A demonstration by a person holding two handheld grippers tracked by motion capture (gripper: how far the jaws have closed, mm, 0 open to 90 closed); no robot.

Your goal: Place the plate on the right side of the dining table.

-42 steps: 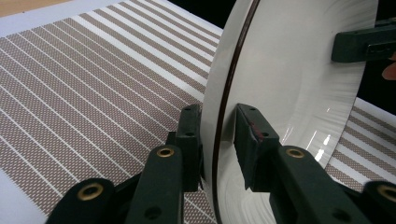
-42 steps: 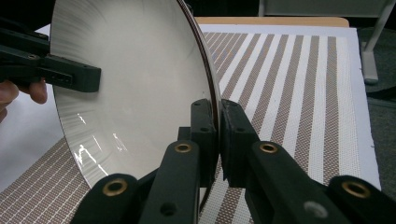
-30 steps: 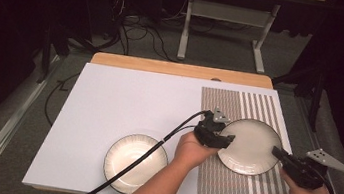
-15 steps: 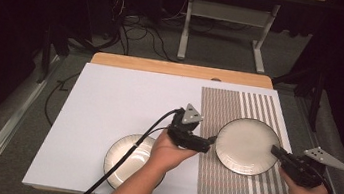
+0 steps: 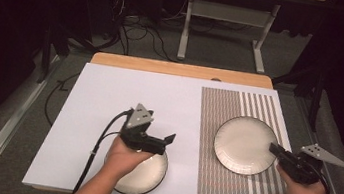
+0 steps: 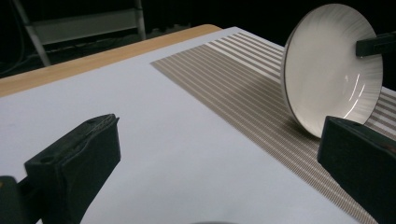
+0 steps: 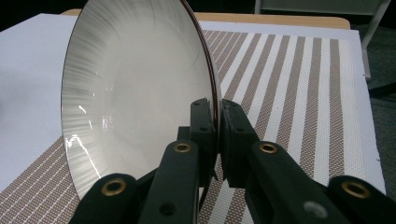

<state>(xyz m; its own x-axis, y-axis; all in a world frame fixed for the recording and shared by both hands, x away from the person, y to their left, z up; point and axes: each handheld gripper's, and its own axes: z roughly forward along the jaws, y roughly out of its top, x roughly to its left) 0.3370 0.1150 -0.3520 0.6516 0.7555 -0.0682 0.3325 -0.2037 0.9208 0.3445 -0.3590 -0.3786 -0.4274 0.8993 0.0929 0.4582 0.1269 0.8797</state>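
right plate (image 5: 245,144) on striped mat (image 5: 229,185) | left plate (image 5: 146,173) on white sheet (image 5: 124,96), well apart

The room is dark beyond the lit bench (image 5: 114,61), whose wooden far edge shows past a white sheet (image 5: 124,101). Grey carpet (image 5: 216,52) lies behind, with tangled black cables (image 5: 133,31) on it. A white metal frame (image 5: 225,18) on two legs stands near the back.

Both grippers (image 5: 170,139) (image 5: 274,148) black, grey three-cornered plates on top; brass-coloured screws on right jaws; black cable trails left; forearms seemingly unsleeved.
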